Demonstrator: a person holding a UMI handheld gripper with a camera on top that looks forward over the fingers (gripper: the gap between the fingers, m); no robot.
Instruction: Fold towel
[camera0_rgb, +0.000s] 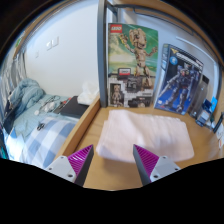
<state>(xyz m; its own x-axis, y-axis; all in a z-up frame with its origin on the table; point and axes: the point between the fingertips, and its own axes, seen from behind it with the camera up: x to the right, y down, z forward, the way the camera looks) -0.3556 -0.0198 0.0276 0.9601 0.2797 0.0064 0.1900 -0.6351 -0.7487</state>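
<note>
Hovering above the wooden table (95, 140), I hold my gripper (113, 162) with fingers spread wide and empty. Left lies a bed (40, 130); the towel (150, 135) sits flat just ahead, slightly right. I judge I should lower to its near edge, pinching one layer cleanly before lifting over.

One towel (148, 136), pale, lying on one wooden table (100, 130). One gripper (115, 163), two fingers, each with one magenta pad: two pads (80, 159) counted, standing apart with nothing between them. Two large boxes with printed fronts upright beyond the towel: one with a brown figure (133, 66), one with a white and blue robot figure (181, 78). One bed (42, 127) beside the table, with one dark flat item (74, 106) on it. One wall socket plate (51, 43).
</note>
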